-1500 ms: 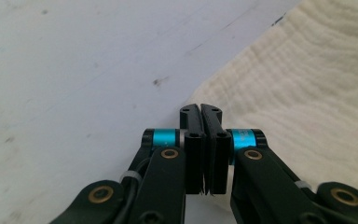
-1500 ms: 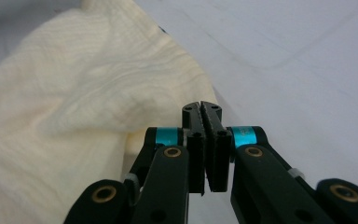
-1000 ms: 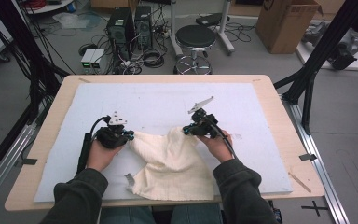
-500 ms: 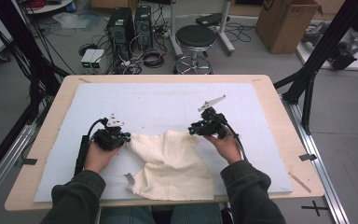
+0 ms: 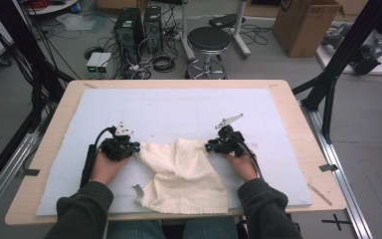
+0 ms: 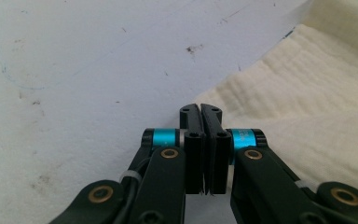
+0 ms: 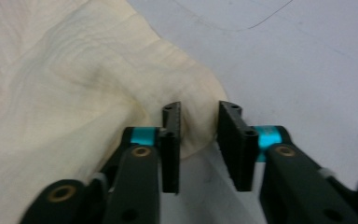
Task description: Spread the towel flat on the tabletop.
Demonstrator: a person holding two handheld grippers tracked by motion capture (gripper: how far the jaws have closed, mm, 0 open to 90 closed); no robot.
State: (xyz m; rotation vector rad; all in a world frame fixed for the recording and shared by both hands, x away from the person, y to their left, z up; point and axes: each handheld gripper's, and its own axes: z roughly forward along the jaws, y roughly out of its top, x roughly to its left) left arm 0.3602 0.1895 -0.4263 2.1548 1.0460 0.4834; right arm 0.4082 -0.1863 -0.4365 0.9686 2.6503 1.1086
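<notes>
Your left gripper (image 5: 132, 147) sits at the left corner of the cream, waffle-textured cloth (image 5: 184, 172), its jaws pressed tight together; whether a bit of the cloth's edge is caught between them you cannot tell. In the left gripper view the cloth (image 6: 307, 112) spreads off to the right of the jaws, over the pale foam-covered surface (image 5: 179, 109). The cloth lies crumpled between your hands, sagging toward the near edge. Your right gripper (image 5: 212, 147) stands at the cloth's right corner — its jaws have just been closing, yet a gap remains, with a bulge of cloth (image 7: 196, 119) between them.
</notes>
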